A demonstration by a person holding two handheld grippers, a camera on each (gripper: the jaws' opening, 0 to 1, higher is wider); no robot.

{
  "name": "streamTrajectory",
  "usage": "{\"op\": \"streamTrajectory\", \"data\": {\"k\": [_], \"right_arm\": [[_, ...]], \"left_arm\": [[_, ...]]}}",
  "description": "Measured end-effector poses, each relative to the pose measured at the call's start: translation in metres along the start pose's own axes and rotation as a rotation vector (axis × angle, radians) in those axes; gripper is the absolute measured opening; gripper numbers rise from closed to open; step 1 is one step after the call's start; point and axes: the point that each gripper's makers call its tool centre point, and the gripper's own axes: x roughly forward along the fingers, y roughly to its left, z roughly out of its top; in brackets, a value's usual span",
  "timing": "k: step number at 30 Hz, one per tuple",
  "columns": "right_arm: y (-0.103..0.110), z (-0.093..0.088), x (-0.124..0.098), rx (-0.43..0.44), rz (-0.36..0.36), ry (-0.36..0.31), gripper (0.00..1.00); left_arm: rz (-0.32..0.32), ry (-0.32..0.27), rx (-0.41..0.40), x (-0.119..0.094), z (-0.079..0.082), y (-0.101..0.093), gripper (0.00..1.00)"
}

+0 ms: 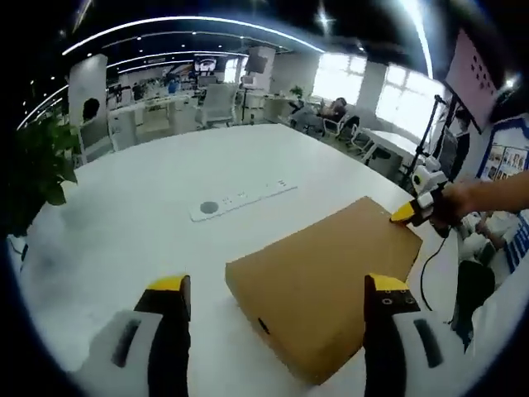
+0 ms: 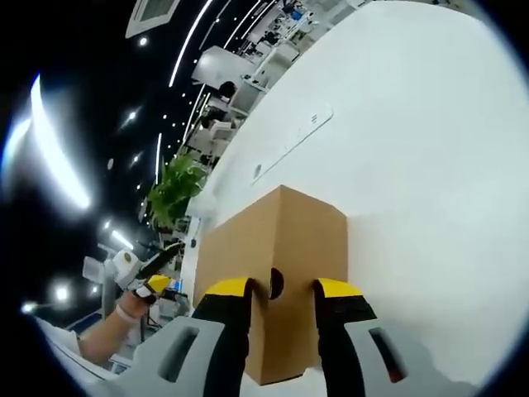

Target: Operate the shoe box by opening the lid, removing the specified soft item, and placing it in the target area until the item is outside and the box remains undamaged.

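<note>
A brown cardboard shoe box [image 1: 326,277] lies on the white table [image 1: 149,207] with its lid closed. My left gripper [image 1: 278,289] stands open near its close corner, the jaws wide apart and nothing between them. A hand holds my right gripper [image 1: 409,212] at the box's far end. In the right gripper view the shoe box [image 2: 277,240] is seen end-on, with a dark finger notch [image 2: 275,284] in its end face. My right gripper [image 2: 281,291] is open, its jaws either side of that notch. The left gripper [image 2: 153,281] shows at lower left, held by a hand.
A white power strip [image 1: 240,198] lies on the table beyond the box, also seen as the power strip [image 2: 289,141]. A green plant [image 1: 37,165] stands past the table's left edge. Office desks and chairs [image 1: 215,103] stand further back.
</note>
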Motion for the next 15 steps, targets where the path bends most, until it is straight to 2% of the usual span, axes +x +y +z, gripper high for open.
{"op": "streamTrajectory", "data": {"k": [2, 4, 5, 9, 15], "right_arm": [[0.000, 0.000, 0.000, 0.000, 0.000, 0.001, 0.29], [0.000, 0.000, 0.000, -0.001, 0.001, 0.003, 0.29], [0.000, 0.000, 0.000, -0.001, 0.000, 0.004, 0.29], [0.000, 0.000, 0.000, -0.002, 0.003, 0.006, 0.29], [0.000, 0.000, 0.001, -0.002, 0.005, 0.013, 0.29]], "left_arm": [[0.003, -0.008, 0.020, -0.001, 0.003, -0.004, 0.91], [0.020, -0.001, 0.089, -0.003, 0.006, -0.008, 0.91], [0.015, 0.005, 0.094, -0.004, 0.007, -0.016, 0.91], [0.015, -0.015, 0.109, -0.006, 0.012, -0.027, 0.89], [0.048, -0.039, 0.234, -0.014, 0.022, -0.042, 0.87]]}}
